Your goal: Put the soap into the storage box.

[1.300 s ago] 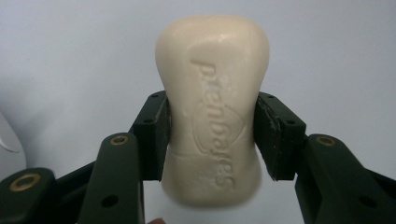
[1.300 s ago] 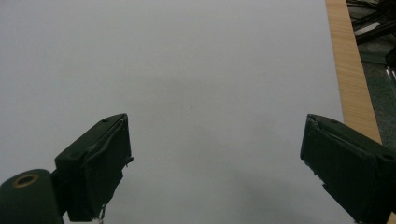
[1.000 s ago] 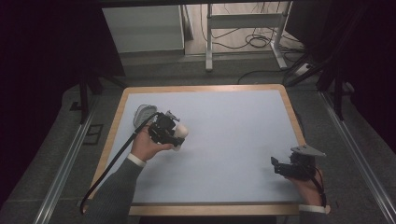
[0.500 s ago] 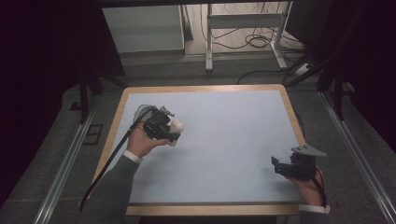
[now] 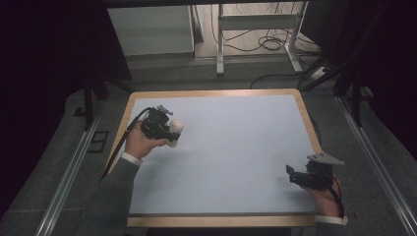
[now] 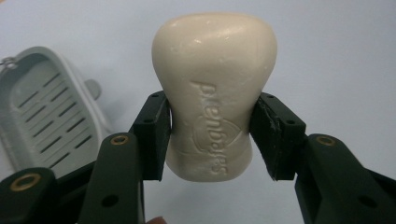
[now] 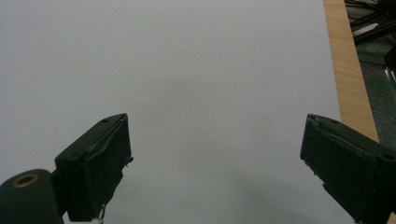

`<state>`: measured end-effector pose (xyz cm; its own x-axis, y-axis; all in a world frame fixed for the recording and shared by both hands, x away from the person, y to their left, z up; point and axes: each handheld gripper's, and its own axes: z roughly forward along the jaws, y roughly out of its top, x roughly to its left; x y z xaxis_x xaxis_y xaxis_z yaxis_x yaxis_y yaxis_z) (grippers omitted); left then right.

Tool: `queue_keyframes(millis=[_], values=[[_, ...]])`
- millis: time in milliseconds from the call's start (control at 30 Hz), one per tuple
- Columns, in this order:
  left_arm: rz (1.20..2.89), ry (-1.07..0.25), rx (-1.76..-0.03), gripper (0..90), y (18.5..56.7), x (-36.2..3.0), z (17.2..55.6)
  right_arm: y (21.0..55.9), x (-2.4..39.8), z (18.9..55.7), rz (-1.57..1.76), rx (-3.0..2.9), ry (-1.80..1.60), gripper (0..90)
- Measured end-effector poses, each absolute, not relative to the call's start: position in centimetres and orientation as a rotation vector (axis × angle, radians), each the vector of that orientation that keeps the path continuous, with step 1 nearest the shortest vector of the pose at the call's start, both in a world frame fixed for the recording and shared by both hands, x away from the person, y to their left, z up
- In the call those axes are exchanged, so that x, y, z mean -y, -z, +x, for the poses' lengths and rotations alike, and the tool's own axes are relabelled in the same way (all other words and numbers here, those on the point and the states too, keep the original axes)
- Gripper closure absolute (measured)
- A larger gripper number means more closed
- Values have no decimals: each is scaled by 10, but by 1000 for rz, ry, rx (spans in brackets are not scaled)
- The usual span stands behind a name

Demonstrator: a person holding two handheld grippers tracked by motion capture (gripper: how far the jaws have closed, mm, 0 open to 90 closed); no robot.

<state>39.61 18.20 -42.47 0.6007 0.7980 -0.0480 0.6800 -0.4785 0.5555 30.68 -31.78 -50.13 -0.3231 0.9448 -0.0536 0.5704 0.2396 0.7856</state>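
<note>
A bar of soap (image 6: pixel 215 93) is held between the two black jaws of the left gripper (image 6: pixel 212 135), whose pads press against its narrowed waist from both sides. In the left gripper view the soap stands upright along the jaws, its rounded, wider end rising well beyond the pads and its lower end reaching back toward the gripper body. The bar is cream-coloured, smooth and slightly glossy, pinched in at the middle, with raised lettering running lengthwise down its face. In the high view the left gripper (image 5: pixel 164 129) is seen in the person's left hand (image 5: pixel 140 144) near the left edge of the pale blue worktop (image 5: pixel 236 147), with the pale soap (image 5: pixel 176 129) showing at its tip. A grey soap dish (image 6: pixel 44 114) with slotted drain holes is seen on the worktop just to the left of the soap in the left gripper view, apart from it. The right gripper (image 5: pixel 306 178) is seen near the front right corner of the worktop, well apart from the soap; in its own view its jaws are spread wide with nothing between them.
</note>
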Motion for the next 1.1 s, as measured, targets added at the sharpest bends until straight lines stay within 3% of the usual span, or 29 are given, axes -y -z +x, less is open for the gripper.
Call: queue_keyframes(millis=[1100], values=[[2222, -326, -1367, 498, 426, -231, 422, 502, 319, 307, 1388, -1982, -916, 86]])
